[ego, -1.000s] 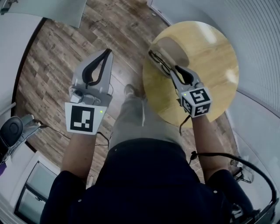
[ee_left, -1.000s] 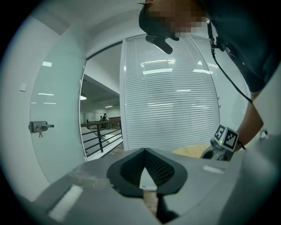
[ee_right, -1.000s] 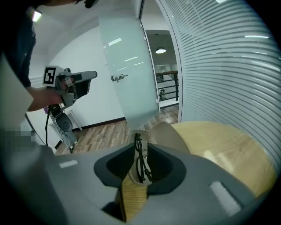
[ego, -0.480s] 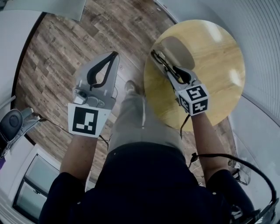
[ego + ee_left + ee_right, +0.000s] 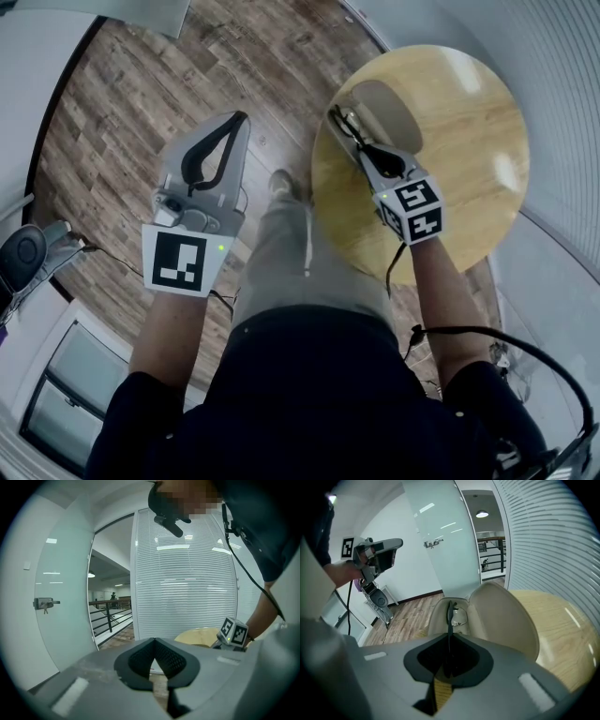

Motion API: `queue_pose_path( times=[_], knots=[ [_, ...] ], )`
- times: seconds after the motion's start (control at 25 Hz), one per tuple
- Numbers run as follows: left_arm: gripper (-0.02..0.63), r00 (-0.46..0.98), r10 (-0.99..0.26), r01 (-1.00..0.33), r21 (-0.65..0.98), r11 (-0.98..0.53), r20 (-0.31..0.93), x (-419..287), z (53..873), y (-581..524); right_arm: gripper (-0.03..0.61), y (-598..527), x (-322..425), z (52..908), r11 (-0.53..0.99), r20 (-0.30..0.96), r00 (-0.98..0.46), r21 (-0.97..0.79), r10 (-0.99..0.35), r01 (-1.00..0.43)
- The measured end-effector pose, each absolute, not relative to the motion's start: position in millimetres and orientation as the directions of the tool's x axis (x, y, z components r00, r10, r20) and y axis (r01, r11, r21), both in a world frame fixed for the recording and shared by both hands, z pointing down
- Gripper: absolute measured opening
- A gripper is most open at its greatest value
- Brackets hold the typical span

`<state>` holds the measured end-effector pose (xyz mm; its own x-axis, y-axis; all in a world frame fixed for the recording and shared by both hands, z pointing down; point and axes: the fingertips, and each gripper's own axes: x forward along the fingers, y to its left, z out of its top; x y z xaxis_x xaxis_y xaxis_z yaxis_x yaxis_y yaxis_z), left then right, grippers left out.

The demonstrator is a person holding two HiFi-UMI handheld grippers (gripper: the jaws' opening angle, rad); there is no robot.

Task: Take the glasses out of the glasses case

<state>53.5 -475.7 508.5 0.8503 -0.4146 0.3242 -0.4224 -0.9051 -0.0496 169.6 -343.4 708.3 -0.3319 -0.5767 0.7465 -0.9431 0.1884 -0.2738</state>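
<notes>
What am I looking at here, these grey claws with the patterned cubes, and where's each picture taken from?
No robot: a person holds a two-jaw gripper in each hand. One camera sits on the head, looking down; one rides on each gripper. On the round wooden table lies an open beige glasses case. The right gripper is shut on a dark arm of the glasses; the rest lies in the case. The left gripper is shut on nothing, over the floor.
</notes>
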Motion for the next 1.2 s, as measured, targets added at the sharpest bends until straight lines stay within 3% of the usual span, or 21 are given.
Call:
queue_pose_path(
  times=[0.44, 1.2],
  knots=[
    [0.004, 0.863, -0.412, -0.411, -0.068, -0.909, 0.292, 44.6, 477.3, -466.3, 0.034, -344.5, 172.1, 671.4, 0.168, 0.707, -0.284, -0.231, -0.647, -0.958],
    [0.004, 0.9, -0.417, -0.394, -0.175, -0.902, 0.126, 19.2, 370.4, -451.9, 0.034, -324.9, 163.6, 562.6, 0.127, 0.62, -0.19, -0.146, -0.761, -0.981]
  ],
)
